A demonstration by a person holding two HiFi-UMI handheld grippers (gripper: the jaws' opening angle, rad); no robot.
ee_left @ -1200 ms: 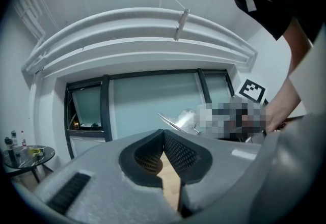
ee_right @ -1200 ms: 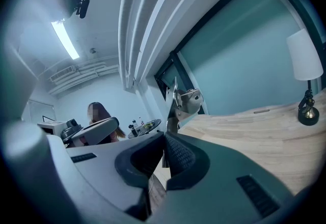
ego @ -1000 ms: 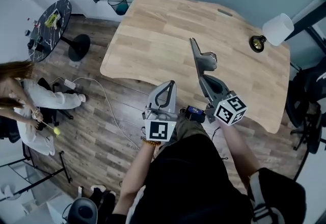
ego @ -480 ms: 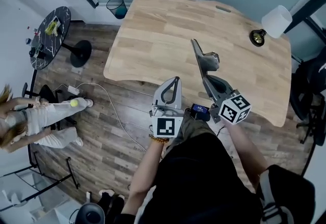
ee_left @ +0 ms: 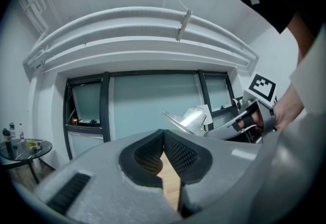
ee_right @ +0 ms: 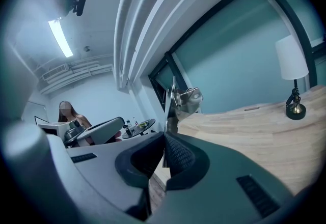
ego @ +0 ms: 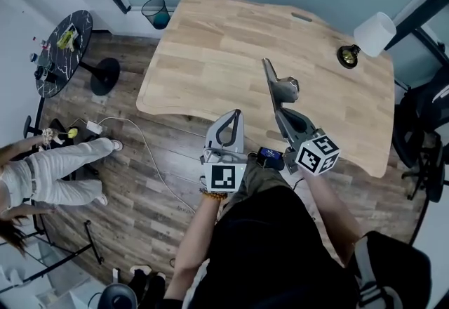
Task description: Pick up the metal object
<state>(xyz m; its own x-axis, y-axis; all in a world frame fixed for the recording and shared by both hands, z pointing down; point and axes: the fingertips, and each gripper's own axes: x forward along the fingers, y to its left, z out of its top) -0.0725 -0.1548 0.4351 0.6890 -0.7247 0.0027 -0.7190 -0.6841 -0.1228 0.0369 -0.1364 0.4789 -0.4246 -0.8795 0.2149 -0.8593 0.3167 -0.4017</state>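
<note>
The right gripper [ee_right: 164,137] was clamped shut on the lower end of the metal object [ego: 278,87], holding it in the air over the wooden table [ego: 210,41]. The object's long axis ran on from the jaws, away from the person and leaning slightly left, its thin tip pointing towards the table's far edge. The left gripper [ee_left: 163,135], beside it at the near edge, had its jaws together on nothing.
</note>
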